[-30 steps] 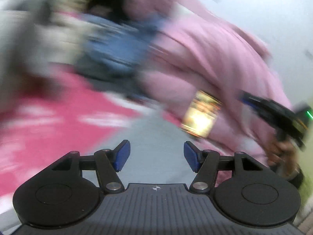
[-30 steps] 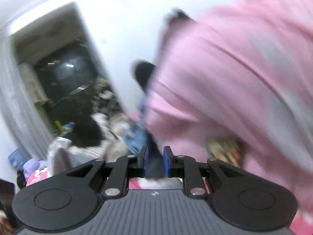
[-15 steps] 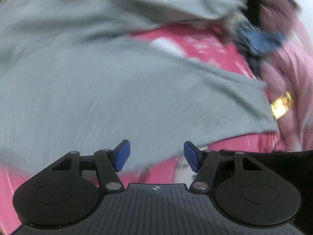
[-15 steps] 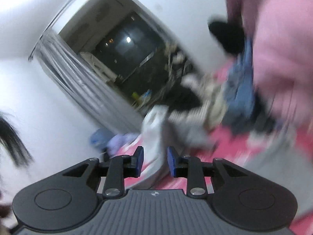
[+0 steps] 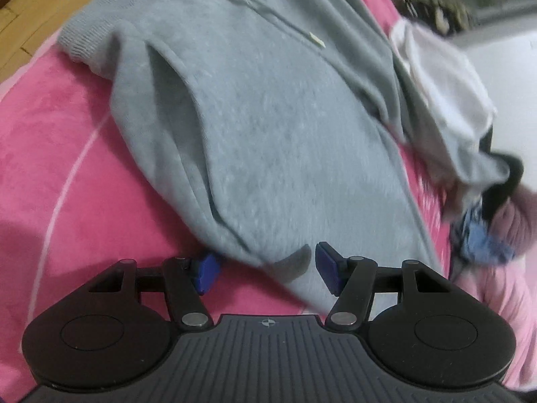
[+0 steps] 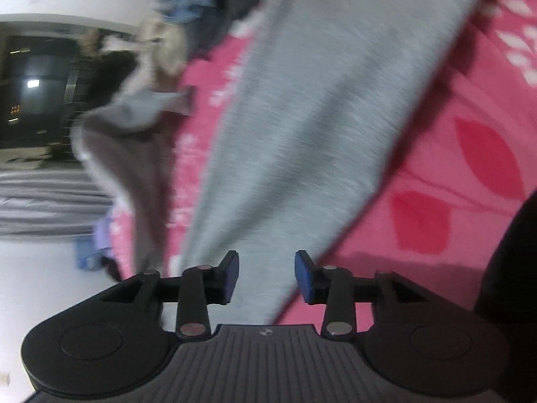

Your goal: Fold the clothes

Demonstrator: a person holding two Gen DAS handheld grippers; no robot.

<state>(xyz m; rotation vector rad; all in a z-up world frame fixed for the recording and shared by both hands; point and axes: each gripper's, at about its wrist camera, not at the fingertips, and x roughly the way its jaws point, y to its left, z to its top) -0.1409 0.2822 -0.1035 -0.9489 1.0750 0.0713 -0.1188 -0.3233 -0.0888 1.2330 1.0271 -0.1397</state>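
On the pink bed [image 5: 67,174] we found grey sweatpants [image 5: 268,127] spread lengthwise, waistband and drawstring at the far end in the left view, one leg running toward us in the right view [image 6: 319,134]. Half a second before, both cameras had been swinging, the right one aimed at the room; by this moment both had dropped low over the cloth. Left tongs [image 5: 265,268] stood open, a grey hem corner lying between the blue pads, nothing pinched. Right tongs [image 6: 266,277] also stood open, astride the leg's near end, not closed on it. We judged this a descent toward a two-point pick-up of the sweatpants, though whether they lay flat or already halved we could not tell.

Bed cover: plush pink with pale lines and red leaf shapes. A heap of other clothes [image 5: 470,154], white, grey, blue, sat at the bed's far side. Beyond it: a white wall, a dark doorway [image 6: 37,90], wood flooring at the left view's edge.
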